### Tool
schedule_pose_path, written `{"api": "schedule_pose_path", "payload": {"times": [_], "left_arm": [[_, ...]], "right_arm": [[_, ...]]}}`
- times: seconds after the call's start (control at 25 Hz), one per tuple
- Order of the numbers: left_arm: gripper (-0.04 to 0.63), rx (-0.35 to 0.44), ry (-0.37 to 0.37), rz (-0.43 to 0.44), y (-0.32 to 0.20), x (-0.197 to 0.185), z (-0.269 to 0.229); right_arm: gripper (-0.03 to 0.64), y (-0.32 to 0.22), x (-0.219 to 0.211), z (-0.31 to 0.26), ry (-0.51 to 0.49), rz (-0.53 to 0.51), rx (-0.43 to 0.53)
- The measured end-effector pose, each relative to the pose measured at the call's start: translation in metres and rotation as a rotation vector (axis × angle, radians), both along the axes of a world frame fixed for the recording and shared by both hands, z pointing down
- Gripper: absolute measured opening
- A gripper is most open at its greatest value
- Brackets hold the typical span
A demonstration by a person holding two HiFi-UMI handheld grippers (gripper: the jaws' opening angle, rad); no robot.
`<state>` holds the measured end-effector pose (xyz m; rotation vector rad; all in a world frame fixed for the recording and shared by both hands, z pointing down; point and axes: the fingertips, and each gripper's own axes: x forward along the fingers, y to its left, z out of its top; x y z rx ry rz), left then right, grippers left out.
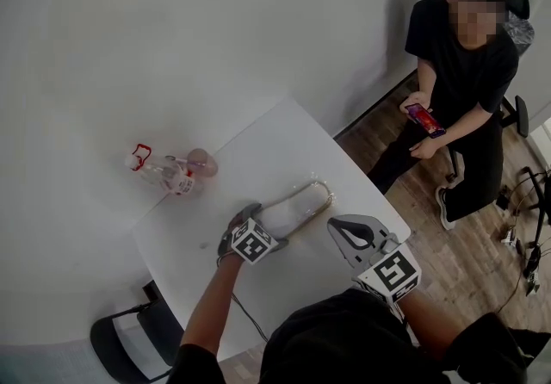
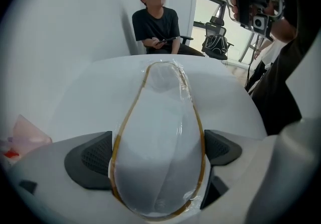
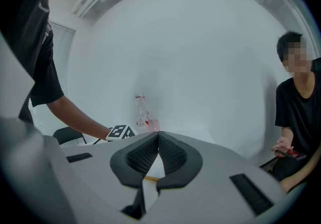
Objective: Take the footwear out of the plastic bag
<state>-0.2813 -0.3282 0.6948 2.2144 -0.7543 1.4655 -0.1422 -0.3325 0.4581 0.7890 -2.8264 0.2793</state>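
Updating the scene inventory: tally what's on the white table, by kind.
Clear plastic bag with tan edging, white footwear inside: 1
Clear plastic bottle with red cap: 1
Pale pink item, kind unclear: 1
Total: 3

The bag (image 2: pixel 189 98) is clear, glossy plastic film, creased, with an amber edge. The slipper (image 2: pixel 150 168) inside it looks soft, white and matt. The table (image 2: pixel 225 97) is smooth, matt white. The left gripper (image 2: pixel 158 153) has dark, finely dimpled matt pads (image 2: pixel 90 160). The floor (image 1: pixel 465 262) is wood plank.
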Motion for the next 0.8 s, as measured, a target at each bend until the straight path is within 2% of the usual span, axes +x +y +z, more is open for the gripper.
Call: {"api": "schedule_pose_path", "payload": {"times": [0.4, 0.6, 0.8], "left_arm": [[0.548, -0.070, -0.061, -0.002, 0.004, 0.003, 0.003], [0.548, -0.039, -0.118, 0.048, 0.002, 0.004, -0.001], [0.548, -0.013, -0.176, 0.133, 0.011, 0.006, -0.003]], "right_arm": [[0.017, 0.008, 0.000, -0.006, -0.025, 0.009, 0.005], [0.017, 0.012, 0.006, -0.008, -0.023, 0.022, 0.011], [0.017, 0.015, 0.005, -0.006, -0.034, 0.031, 0.008]]}}
